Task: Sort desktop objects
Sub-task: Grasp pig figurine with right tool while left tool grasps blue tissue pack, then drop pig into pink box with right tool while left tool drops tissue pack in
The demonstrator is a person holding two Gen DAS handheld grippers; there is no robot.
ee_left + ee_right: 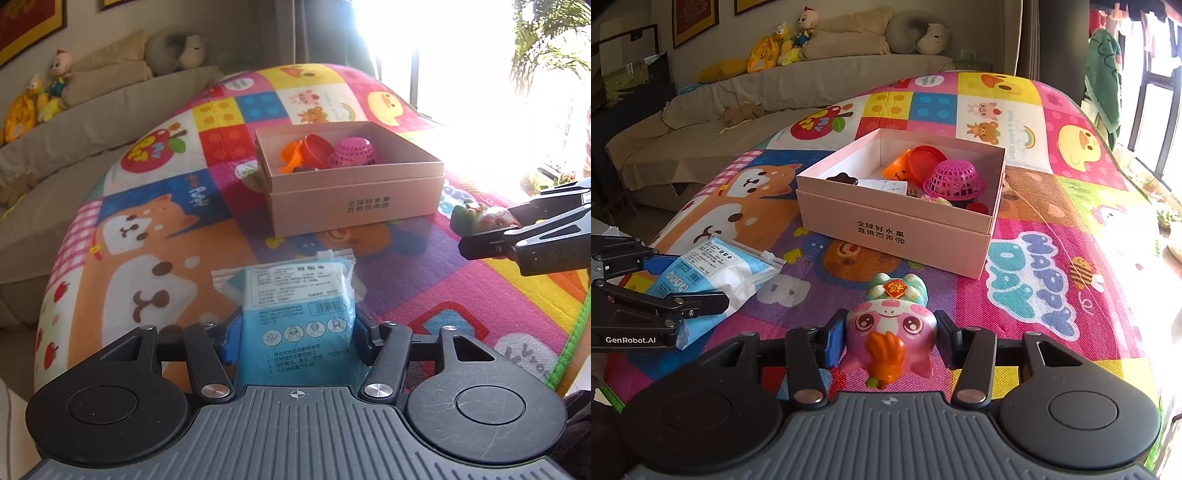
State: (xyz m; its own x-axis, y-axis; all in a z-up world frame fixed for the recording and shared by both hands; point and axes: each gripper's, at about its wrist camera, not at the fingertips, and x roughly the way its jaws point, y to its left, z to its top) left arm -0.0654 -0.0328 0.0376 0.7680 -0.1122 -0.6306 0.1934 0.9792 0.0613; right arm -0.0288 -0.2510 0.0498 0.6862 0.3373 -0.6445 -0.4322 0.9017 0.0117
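Note:
A blue and white sealed packet [295, 295] sits between the pads of my left gripper [297, 332], which is shut on it just above the colourful play mat [155, 229]. In the right wrist view the same packet [716, 266] hangs in the left gripper [690, 282] at the left edge. My right gripper [890, 339] is shut on a pink pig figurine [892, 321] with a green cap. That figurine [487, 218] and the right gripper [495, 227] also show at the right of the left wrist view. A pink open cardboard box [886, 229] stands ahead of both.
The box [354, 206] holds a pink mesh basket [955, 179], a red lid [925, 162], an orange piece and small dark items. A beige sofa [701, 140] with plush toys runs along the far left. Bright windows lie to the right past the mat's edge.

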